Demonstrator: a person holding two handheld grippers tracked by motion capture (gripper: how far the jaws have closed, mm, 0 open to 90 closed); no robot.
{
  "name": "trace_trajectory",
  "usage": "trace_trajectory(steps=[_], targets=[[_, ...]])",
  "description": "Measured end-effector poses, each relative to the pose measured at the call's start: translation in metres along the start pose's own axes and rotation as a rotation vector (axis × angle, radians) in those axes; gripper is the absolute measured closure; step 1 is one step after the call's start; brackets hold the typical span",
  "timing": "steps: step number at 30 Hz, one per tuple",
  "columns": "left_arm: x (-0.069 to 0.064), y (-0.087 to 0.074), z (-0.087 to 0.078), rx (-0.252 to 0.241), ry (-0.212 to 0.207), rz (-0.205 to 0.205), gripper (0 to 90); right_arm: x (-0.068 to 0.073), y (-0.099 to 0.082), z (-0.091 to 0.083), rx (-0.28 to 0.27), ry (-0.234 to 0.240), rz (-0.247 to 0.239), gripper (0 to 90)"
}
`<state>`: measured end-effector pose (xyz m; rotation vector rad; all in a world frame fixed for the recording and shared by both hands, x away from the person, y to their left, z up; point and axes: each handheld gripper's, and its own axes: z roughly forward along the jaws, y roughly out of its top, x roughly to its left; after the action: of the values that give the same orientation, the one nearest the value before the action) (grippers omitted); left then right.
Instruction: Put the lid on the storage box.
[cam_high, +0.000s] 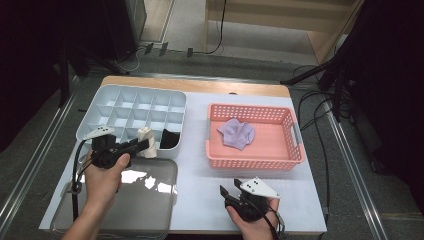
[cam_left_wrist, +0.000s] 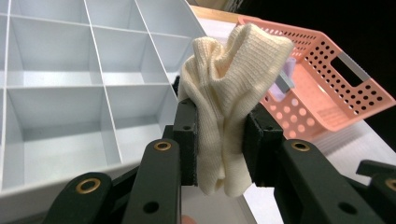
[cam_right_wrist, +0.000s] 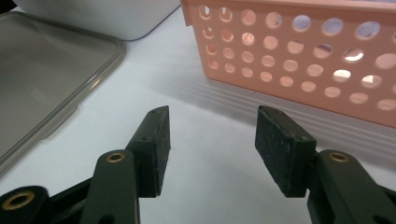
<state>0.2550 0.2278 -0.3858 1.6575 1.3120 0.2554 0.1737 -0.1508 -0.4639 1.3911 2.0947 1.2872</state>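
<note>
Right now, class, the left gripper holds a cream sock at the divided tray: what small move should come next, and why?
Probably lower the cream sock into an empty tray compartment beside the black sock, then open. The left gripper is clamped on it at the tray's near edge.

We hold two matte black plastic grippers, the left gripper (cam_high: 146, 144) and the right gripper (cam_high: 228, 189). Each has hinged arms with brass-ringed pivot holes, flat rough-faced pads (cam_right_wrist: 279, 149) and, at twelve o'clock on its body, a grey three-cornered plate with dark dots. Black cables trail off. Our forearms are bare.
</note>
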Motion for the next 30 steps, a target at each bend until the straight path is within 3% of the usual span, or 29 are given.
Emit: trace_trajectory(steps=[12,20,30], targets=[[0.014,0.009,0.019,-0.031,0.023,-0.021,70.3,0.0,-0.001,0.001,0.007,0.003,0.0,46.3],[0.022,0.006,0.032,-0.031,0.067,-0.038,69.9,-0.001,-0.001,0.0,0.005,0.002,0.004,46.3],[0.026,0.0,0.042,0.009,0.085,-0.032,69.4,-0.001,-0.001,0.001,0.009,0.004,0.003,46.4]])
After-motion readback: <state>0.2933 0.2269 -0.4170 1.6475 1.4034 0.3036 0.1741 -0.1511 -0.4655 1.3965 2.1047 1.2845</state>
